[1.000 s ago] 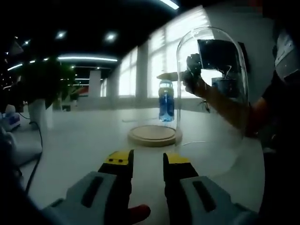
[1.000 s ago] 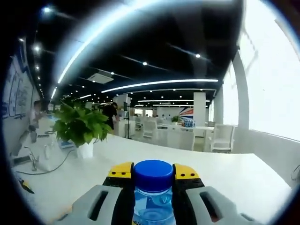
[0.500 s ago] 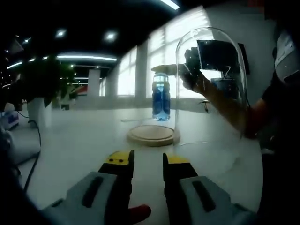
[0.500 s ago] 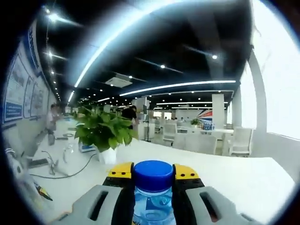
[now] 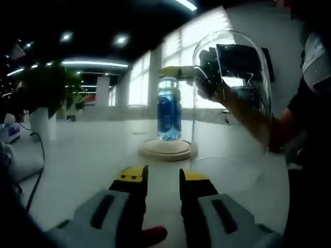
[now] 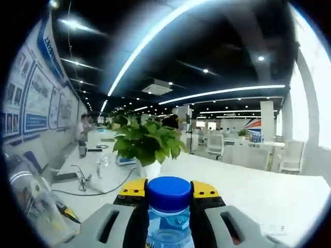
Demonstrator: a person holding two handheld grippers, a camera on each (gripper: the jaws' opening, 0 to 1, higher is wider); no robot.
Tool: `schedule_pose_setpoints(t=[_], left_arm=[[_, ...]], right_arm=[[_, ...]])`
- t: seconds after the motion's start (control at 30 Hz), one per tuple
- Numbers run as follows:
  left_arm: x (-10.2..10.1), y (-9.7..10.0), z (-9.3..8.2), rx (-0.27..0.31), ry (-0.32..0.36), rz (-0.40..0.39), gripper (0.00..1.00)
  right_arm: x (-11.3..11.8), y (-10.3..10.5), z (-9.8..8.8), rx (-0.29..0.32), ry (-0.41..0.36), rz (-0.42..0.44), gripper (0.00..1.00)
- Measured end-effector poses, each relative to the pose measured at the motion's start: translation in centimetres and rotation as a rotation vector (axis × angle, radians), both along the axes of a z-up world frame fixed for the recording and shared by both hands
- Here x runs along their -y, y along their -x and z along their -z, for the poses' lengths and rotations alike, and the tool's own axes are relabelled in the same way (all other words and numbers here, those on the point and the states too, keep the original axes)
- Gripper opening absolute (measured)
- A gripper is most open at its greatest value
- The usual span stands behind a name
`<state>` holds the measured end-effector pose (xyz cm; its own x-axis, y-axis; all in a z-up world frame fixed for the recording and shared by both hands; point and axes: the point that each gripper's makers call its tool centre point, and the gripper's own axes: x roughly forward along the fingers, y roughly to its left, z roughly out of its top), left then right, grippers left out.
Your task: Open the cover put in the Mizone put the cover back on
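Observation:
The blue Mizone bottle (image 5: 169, 111) hangs upright over the round wooden base (image 5: 168, 149), its bottom at or just above the wood. My right gripper (image 5: 174, 72) is shut on the bottle's neck from the right, with a hand behind it. In the right gripper view the blue cap (image 6: 169, 191) sits between the yellow-tipped jaws of my right gripper (image 6: 169, 189). The clear glass dome cover (image 5: 232, 103) stands right of the base, off it. My left gripper (image 5: 163, 178) is low in front, open, with nothing between its fingers.
The white table (image 5: 88, 155) runs far to the left. A potted green plant (image 6: 147, 147) stands on it, with a cable (image 6: 83, 188) beside it. A person's arm and dark sleeve (image 5: 289, 124) are at the right edge. People and desks are far behind.
The right gripper has carried the bottle left and nearer, from behind the base to right over it. The right gripper view has swung towards the plant. The left gripper and the dome have stayed put.

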<state>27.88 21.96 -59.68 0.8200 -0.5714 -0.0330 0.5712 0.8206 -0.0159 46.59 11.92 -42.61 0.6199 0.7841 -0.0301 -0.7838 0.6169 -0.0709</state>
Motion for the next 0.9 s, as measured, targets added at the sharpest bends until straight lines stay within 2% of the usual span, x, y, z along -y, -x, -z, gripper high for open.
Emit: schedule_pose_setpoints(t=[0.23,0.27,0.53,0.73,0.9], left_arm=[[0.1,0.1,0.0,0.004,-0.004,0.004,0.19],[0.1,0.1,0.0,0.004,-0.004,0.004,0.19],[0.2,0.1,0.0,0.006,-0.009,0.007,0.19],[0.1,0.1,0.1,0.005,-0.010,0.005,0.19],[0.1,0.1,0.1,0.006,-0.012,-0.001,0.19]], right_arm=[[-0.6,0.0,1.4,-0.028,0.031,-0.013,0.23],[-0.5,0.0,1.1,-0.026,0.011,-0.007,0.23],[-0.1,0.1,1.4,-0.037,0.020,-0.017,0.24],[0.3,0.5,1.6,0.009,0.015,-0.064,0.24],[0.2,0.4,1.6,-0.008,-0.004,-0.072,0.24]])
